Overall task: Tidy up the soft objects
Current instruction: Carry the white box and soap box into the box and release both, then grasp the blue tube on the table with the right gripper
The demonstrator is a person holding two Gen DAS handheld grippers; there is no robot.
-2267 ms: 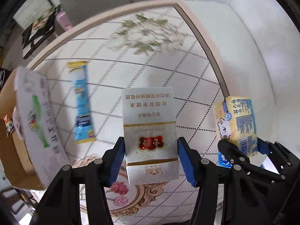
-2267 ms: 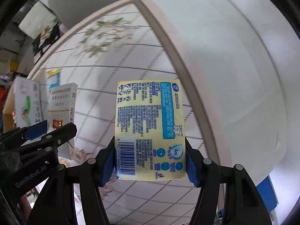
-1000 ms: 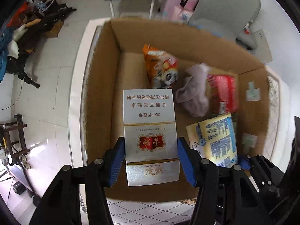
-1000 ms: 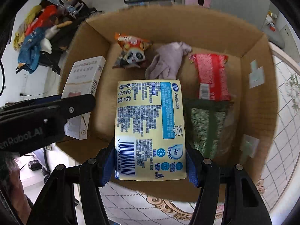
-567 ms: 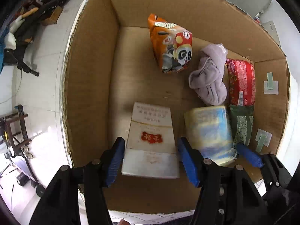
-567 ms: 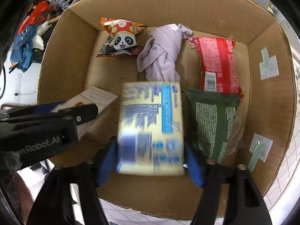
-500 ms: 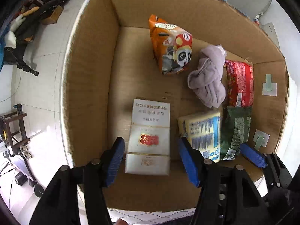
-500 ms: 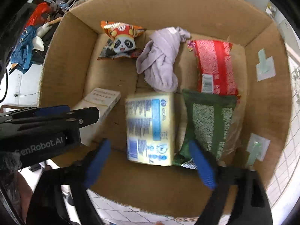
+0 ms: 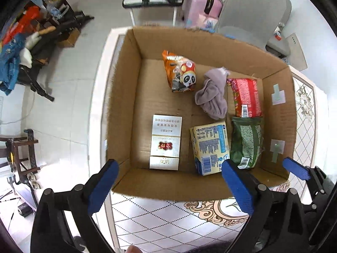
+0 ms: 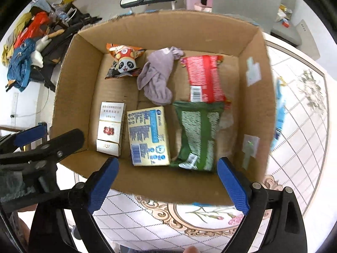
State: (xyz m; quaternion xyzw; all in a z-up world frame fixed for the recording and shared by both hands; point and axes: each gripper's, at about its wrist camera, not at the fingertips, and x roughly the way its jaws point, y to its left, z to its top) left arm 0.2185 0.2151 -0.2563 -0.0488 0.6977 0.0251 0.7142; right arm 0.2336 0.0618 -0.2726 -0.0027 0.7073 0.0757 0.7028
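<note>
An open cardboard box (image 9: 124, 97) (image 10: 69, 80) stands on the patterned table. On its floor lie a silver carton (image 9: 165, 141) (image 10: 110, 127), a yellow tissue pack (image 9: 209, 146) (image 10: 148, 136), a green packet (image 9: 246, 141) (image 10: 198, 135), a red packet (image 9: 246, 97) (image 10: 203, 78), a purple cloth (image 9: 212, 93) (image 10: 158, 78) and a panda snack bag (image 9: 181, 73) (image 10: 124, 63). My left gripper (image 9: 170, 186) is open and empty above the box's near wall. My right gripper (image 10: 168, 180) is open and empty there too, to the right of the left one.
A blue sachet (image 10: 279, 109) lies on the table just right of the box. A grey chair (image 9: 257, 10) and pink cases (image 9: 198, 6) stand beyond the box. Clutter lies on the floor at the left (image 9: 19, 50).
Both grippers carried their items over the box, opened and dropped them. The carton and tissue pack now lie on the box floor. Both grippers have since drawn back and up.
</note>
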